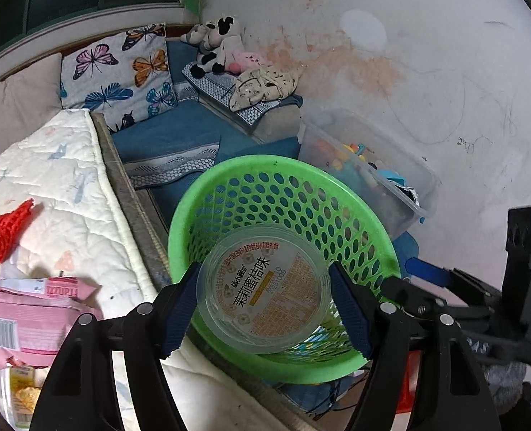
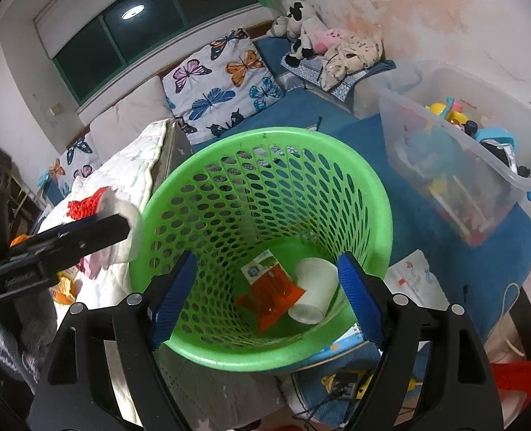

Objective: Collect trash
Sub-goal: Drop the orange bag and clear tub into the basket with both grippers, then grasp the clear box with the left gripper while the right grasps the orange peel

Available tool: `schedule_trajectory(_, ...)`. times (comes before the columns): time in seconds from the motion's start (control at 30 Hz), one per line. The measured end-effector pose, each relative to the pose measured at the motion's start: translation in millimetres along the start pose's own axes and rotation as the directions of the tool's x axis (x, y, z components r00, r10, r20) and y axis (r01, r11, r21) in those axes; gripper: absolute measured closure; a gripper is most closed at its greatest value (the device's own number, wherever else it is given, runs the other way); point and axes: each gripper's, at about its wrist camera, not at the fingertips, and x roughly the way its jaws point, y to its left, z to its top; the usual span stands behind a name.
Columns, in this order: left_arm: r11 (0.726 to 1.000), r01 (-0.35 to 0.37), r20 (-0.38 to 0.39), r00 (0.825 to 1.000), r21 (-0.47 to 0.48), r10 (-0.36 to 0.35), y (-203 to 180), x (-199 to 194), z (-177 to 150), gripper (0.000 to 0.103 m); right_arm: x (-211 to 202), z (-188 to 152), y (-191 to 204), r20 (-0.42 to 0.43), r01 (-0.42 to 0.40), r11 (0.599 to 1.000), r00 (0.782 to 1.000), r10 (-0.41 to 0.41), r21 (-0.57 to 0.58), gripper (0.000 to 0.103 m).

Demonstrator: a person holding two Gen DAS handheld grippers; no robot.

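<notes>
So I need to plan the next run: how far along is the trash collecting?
Partly done. An orange wrapper and a white paper cup already lie in the green basket. In hand: the left tool holds a clear jelly cup over the basket; the right tool is open and holds nothing. Left on the quilt: a pink snack bag and red netting.

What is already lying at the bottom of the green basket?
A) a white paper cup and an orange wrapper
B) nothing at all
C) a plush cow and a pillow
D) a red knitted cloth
A: the right wrist view looks down into the green basket and shows a white paper cup on its side next to an orange wrapper.
</notes>
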Motion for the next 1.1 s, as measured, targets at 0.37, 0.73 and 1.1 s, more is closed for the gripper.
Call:
schedule_trajectory(0.37, 0.999, 0.024, 0.046, 0.999, -0.039, -0.023, 11.5, -21.2, -6.7, 0.026, -7.0, -9.3, 11.9, 0.004, -0.030, 1.000, 1.000, 0.030, -0.001, 0.022)
schedule_trajectory(0.73, 0.990, -0.095, 0.119, 0.987, -0.103, 0.107, 55.2, -87.0, -47.2, 0.026, -9.8, -16.6, 58.4, 0.002, -0.105, 0.993, 0.994, 0.105, -0.061, 0.019)
schedule_trajectory(1.1, 0.924, -0.273, 0.145, 0.937, -0.266, 0.319, 132.7, -152.2, -93.3, 0.027, 0.1, -20.8, 110.5, -0.031, -0.184, 0.974, 0.983, 0.181, -0.132, 0.018)
